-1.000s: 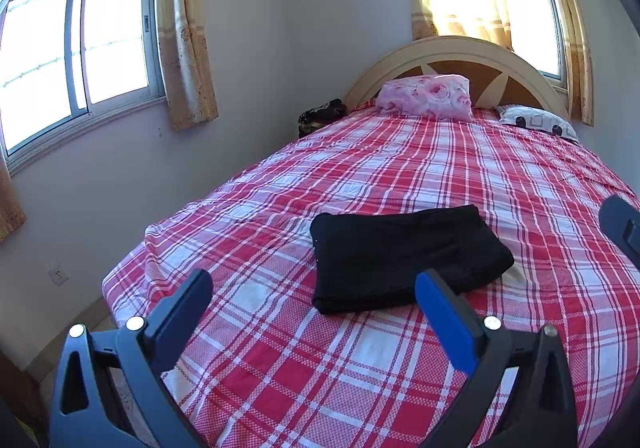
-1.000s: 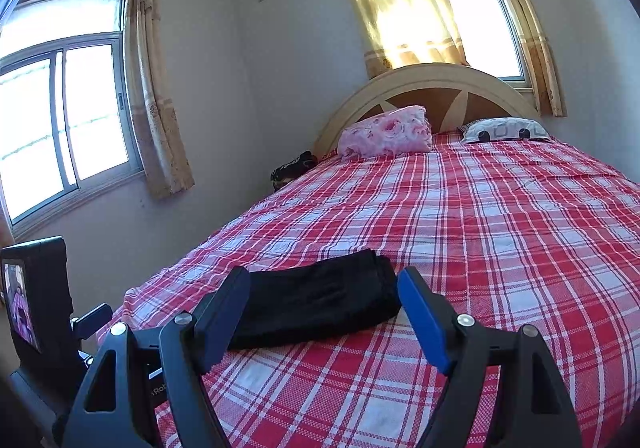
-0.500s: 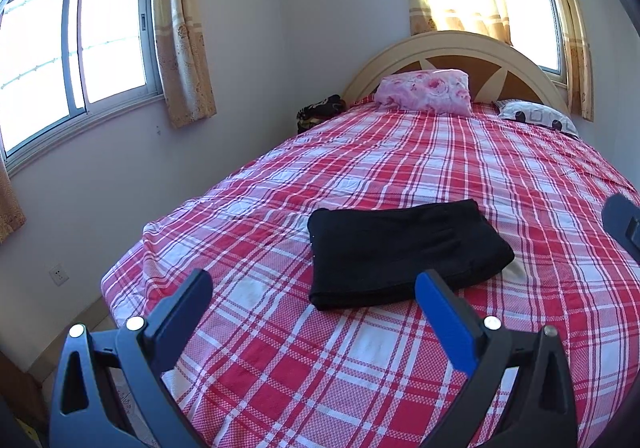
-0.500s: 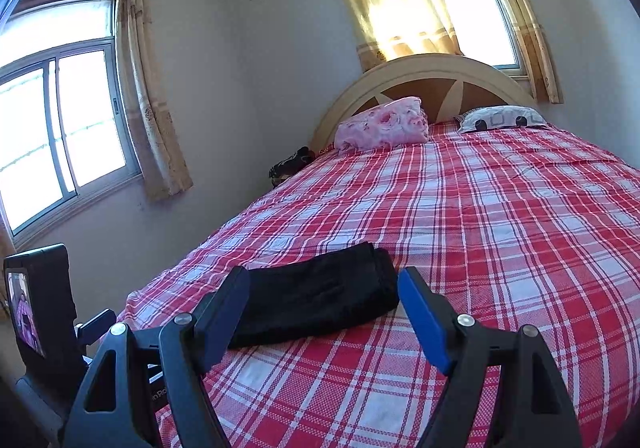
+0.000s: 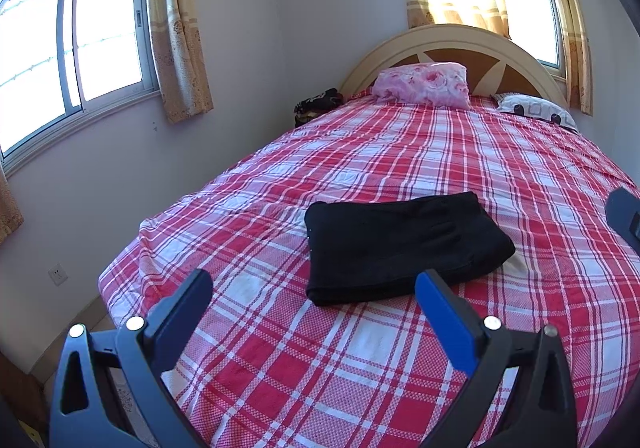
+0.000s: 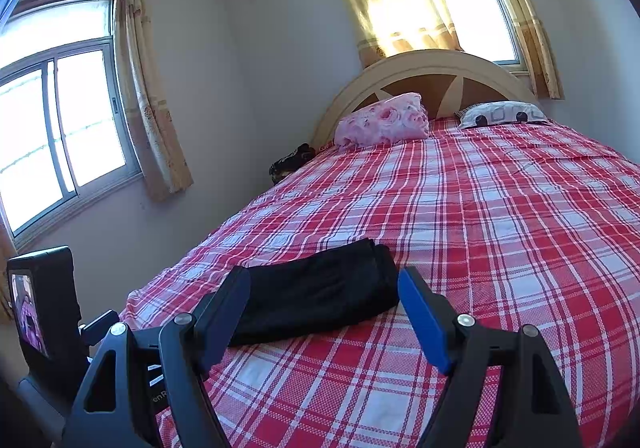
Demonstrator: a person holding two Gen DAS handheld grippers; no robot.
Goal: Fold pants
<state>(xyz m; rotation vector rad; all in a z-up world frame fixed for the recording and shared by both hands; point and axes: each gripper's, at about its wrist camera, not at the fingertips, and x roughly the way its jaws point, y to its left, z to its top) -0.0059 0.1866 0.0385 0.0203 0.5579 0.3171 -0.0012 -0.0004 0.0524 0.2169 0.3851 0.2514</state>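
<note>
Left wrist view: folded black pants (image 5: pixel 404 246) on the bed (image 5: pixel 520 176); both grippers' jaws wide, empty.

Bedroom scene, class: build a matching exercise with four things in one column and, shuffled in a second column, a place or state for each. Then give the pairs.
1. black pants
2. pink floral pillow
3. left gripper
4. patterned pillow

A. open, holding nothing
B. folded on the plaid bedspread
C. right end of the headboard
D. left end of the headboard

Pairs: 1-B, 2-D, 3-A, 4-C
</note>
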